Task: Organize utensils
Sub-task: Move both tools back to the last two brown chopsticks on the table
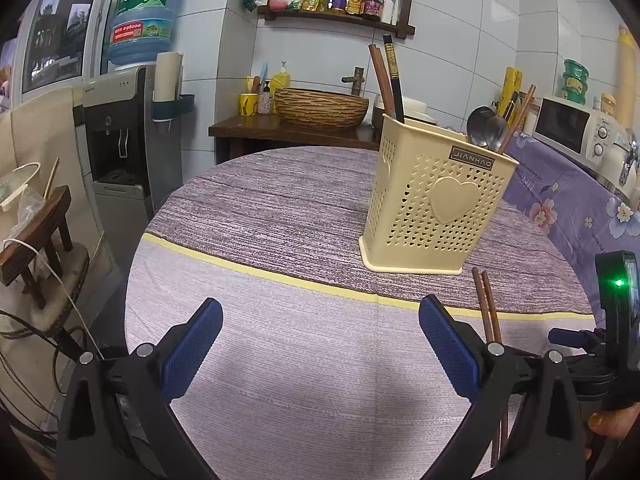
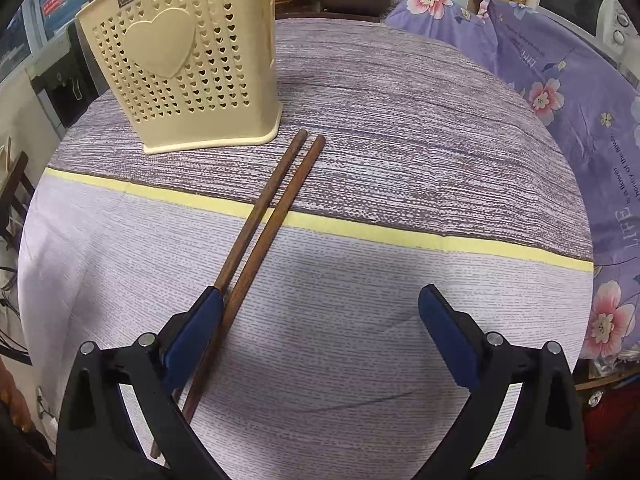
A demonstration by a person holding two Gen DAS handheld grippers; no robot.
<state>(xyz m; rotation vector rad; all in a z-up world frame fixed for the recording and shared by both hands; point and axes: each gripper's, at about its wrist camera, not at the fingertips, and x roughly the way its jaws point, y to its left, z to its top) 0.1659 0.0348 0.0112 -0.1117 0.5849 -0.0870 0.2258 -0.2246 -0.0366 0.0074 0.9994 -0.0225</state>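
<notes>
A cream perforated utensil holder (image 1: 434, 204) with a heart stands on the round table; it also shows in the right wrist view (image 2: 184, 60). It holds chopsticks (image 1: 386, 80) and two metal spoons (image 1: 486, 126). A pair of brown wooden chopsticks (image 2: 260, 216) lies flat on the tablecloth in front of the holder, also seen in the left wrist view (image 1: 488, 308). My right gripper (image 2: 320, 320) is open, low over the cloth, its left finger (image 2: 196, 332) over the chopsticks' near part. My left gripper (image 1: 320, 332) is open and empty, left of the chopsticks.
The table (image 1: 280, 216) has a purple cloth with a yellow stripe. A floral purple cover (image 2: 560, 92) lies to the right, a microwave (image 1: 572, 128) behind it. A water dispenser (image 1: 120, 128) and wooden stool (image 1: 36, 232) stand left. A sink counter (image 1: 320, 120) is behind.
</notes>
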